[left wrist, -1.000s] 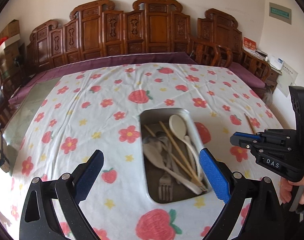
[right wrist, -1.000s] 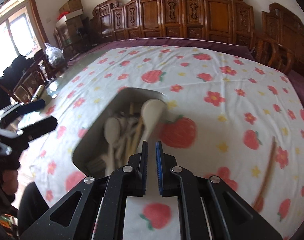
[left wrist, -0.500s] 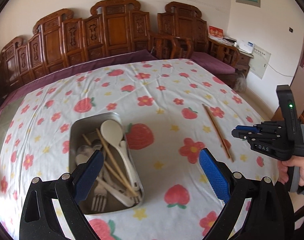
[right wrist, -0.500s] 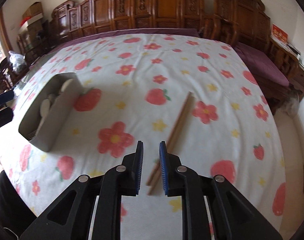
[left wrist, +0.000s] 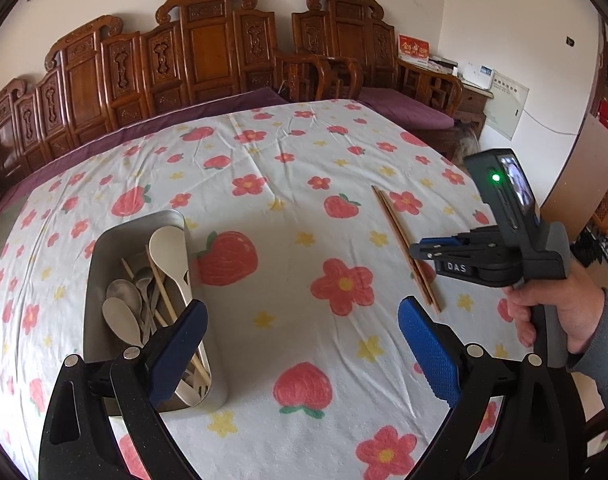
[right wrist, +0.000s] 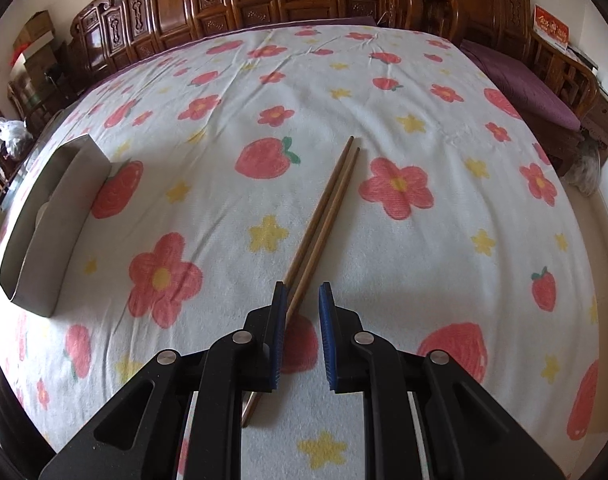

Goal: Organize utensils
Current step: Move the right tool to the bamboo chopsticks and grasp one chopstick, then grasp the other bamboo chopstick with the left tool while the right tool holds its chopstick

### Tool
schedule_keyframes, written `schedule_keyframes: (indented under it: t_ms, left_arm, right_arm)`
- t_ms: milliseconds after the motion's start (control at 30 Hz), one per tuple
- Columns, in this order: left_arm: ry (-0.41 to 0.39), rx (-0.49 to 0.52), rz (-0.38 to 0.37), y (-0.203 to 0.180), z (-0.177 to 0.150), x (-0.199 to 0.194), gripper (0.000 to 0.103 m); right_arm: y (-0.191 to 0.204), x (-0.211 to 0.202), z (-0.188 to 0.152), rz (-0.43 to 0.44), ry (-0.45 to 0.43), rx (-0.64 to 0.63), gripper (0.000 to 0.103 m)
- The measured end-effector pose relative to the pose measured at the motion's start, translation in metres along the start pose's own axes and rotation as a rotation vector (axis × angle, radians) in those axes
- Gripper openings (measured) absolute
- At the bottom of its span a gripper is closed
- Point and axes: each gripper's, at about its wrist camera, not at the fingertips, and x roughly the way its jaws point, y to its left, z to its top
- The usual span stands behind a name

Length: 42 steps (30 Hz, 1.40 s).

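A pair of brown wooden chopsticks (right wrist: pixel 329 204) lies side by side on the flowered tablecloth, also in the left wrist view (left wrist: pixel 399 236). My right gripper (right wrist: pixel 302 294) hovers over their near part with a small gap between its pads, gripping nothing; it also shows in the left wrist view (left wrist: pixel 417 249). A metal tray (left wrist: pixel 100 248) holds spoons, a fork and chopsticks, with a white spoon (left wrist: pixel 170 250) on top; it sits at the left in the right wrist view (right wrist: pixel 60 216). My left gripper (left wrist: pixel 300 326) is wide open and empty, above the cloth beside the tray.
The table wears a white cloth (left wrist: pixel 288 168) with red flowers and strawberries. Carved wooden chairs (left wrist: pixel 208 52) line the far side. A purple-cushioned bench (right wrist: pixel 523 88) stands to the right. The table edge drops off at the right.
My right gripper has swung from the tray to the loose chopsticks, moved down over them and opened slightly. The left wrist view has panned right, so the tray now sits at its left.
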Motion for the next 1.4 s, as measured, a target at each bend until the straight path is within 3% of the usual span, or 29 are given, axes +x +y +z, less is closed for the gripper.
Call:
schedule_keyframes:
  t_ms: [367, 500, 600, 700, 1400]
  left_arm:
    - [0.014, 0.001, -0.009, -0.007, -0.002, 0.006, 0.093]
    - [0.017, 0.004, -0.012, -0.009, -0.002, 0.007, 0.093]
    - [0.021, 0.012, -0.009, -0.011, -0.002, 0.009, 0.093]
    - [0.026, 0.014, -0.010, -0.013, 0.000, 0.013, 0.093]
    - [0.091, 0.065, -0.047, -0.073, 0.022, 0.078, 0.093]
  right_arm:
    - [-0.002, 0.013, 0.019, -0.082, 0.042, 0.069, 0.018]
    - [0.007, 0.013, 0.017, -0.130, 0.044, 0.014, 0.016]
    - [0.004, 0.011, 0.014, -0.120, 0.052, 0.018, 0.008]
    - [0.000, 0.006, 0.005, -0.118, 0.052, 0.007, 0.006]
    - [-0.036, -0.080, -0.045, -0.026, -0.077, 0.028, 0.006]
